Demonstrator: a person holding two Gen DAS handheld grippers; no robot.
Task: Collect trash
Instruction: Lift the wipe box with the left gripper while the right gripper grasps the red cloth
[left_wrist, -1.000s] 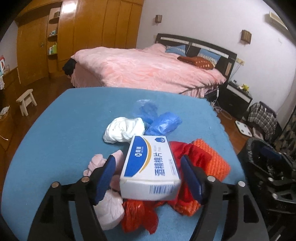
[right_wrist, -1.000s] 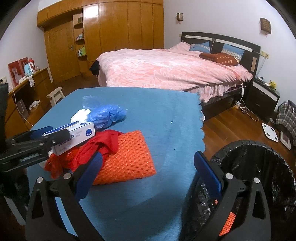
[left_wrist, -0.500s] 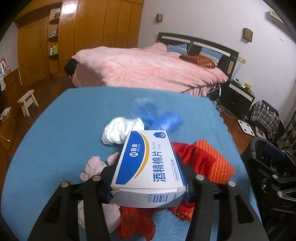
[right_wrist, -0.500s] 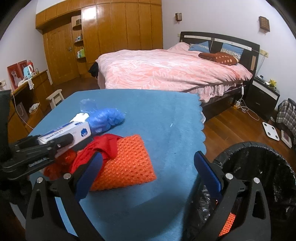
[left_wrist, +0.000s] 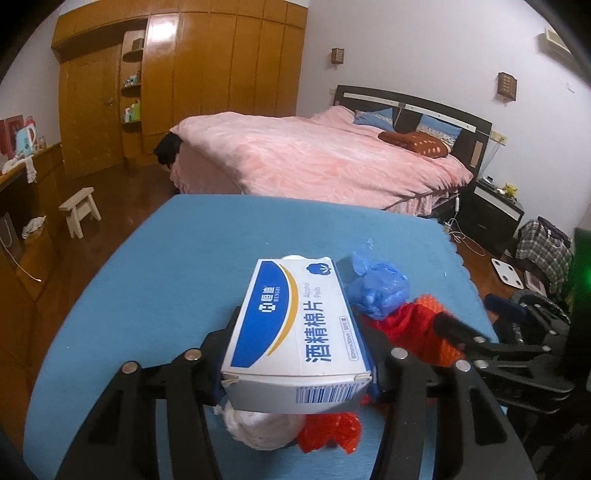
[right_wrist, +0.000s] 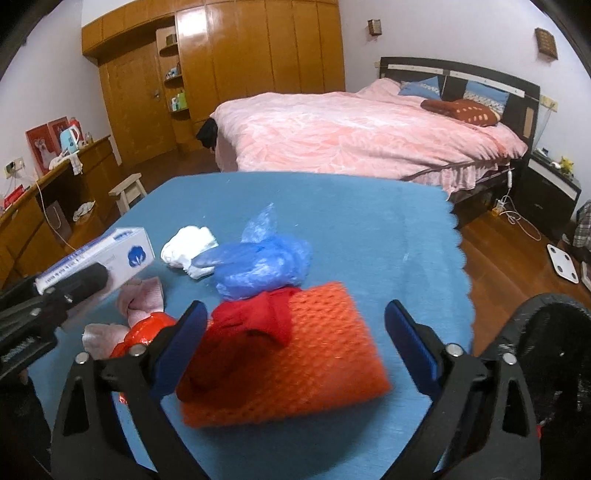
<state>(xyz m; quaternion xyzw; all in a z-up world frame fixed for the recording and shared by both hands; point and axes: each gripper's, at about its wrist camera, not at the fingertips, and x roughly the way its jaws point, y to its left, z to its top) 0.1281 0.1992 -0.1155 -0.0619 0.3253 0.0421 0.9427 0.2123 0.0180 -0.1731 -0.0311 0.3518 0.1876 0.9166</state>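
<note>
Trash box of alcohol pads (left_wrist: 295, 328) sits clamped in the left tongs (left_wrist: 295, 369), lifted off the blue surface (left_wrist: 177, 273) for binning, while the right tongs (right_wrist: 295, 347) gape apart over the orange mesh pad (right_wrist: 295, 369).

— Where does my left camera look from?

— It sits behind the left gripper (left_wrist: 295, 354), very close to the white box (left_wrist: 295, 325), and faces over the blue table (left_wrist: 147, 295) to the pink bed (left_wrist: 314, 158)

— And my right one?

— Behind the right gripper (right_wrist: 295, 343), low over the orange pad (right_wrist: 306, 354), facing the same bed. Both see the table, the blue bag (right_wrist: 262, 266) and the wardrobe (right_wrist: 236, 74)
</note>
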